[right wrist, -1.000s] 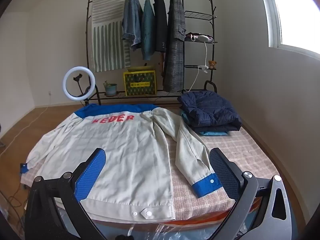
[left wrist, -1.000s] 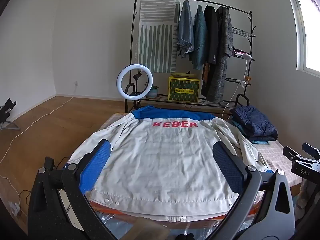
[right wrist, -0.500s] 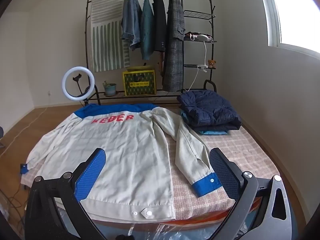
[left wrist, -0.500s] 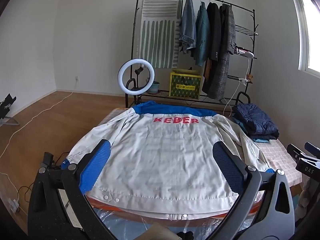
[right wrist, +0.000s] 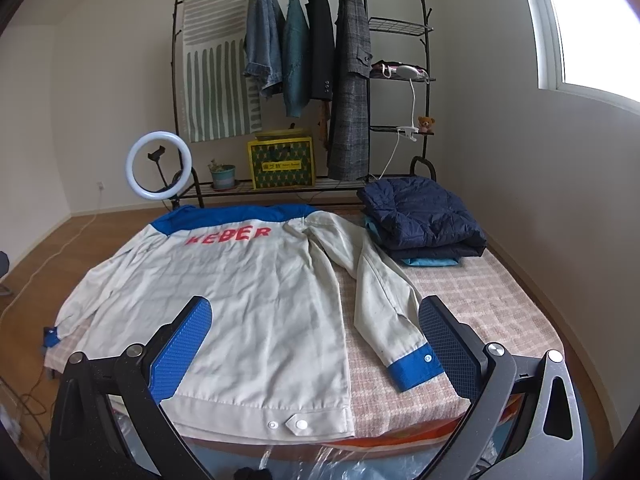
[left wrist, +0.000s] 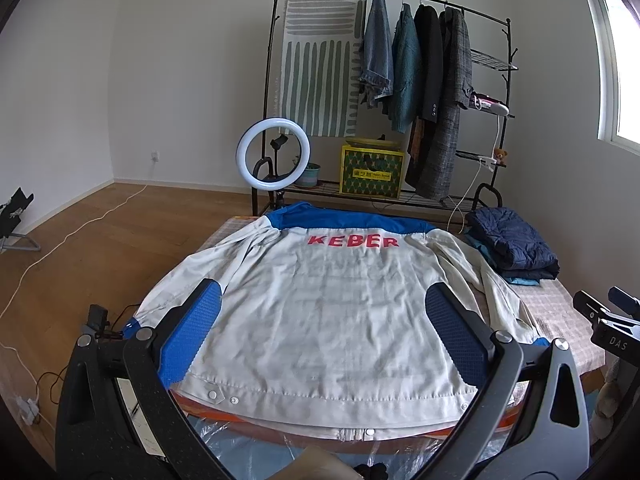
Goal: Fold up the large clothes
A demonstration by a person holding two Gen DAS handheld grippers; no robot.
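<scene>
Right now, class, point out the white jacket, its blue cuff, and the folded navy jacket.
white jacket (right wrist: 240, 300), right wrist view, back panel.
blue cuff (right wrist: 416, 370), right wrist view, sleeve end.
folded navy jacket (right wrist: 420, 216), right wrist view, top surface.

A bed (right wrist: 492, 300) with a pink checked cover carries everything. A white jacket (right wrist: 240, 300) with a blue yoke and red lettering lies spread flat on it, back up, filling the cover from the middle toward 9 o'clock, its hem at the 6 o'clock edge. One sleeve (right wrist: 384, 304) runs along the jacket's side toward 5 o'clock, ending in a blue cuff (right wrist: 416, 368). At 1 o'clock, just beside the shoulder, sits a stack of folded clothes (right wrist: 420, 220), a navy quilted piece on top. The bed stands on a wooden floor (left wrist: 100, 240).
</scene>
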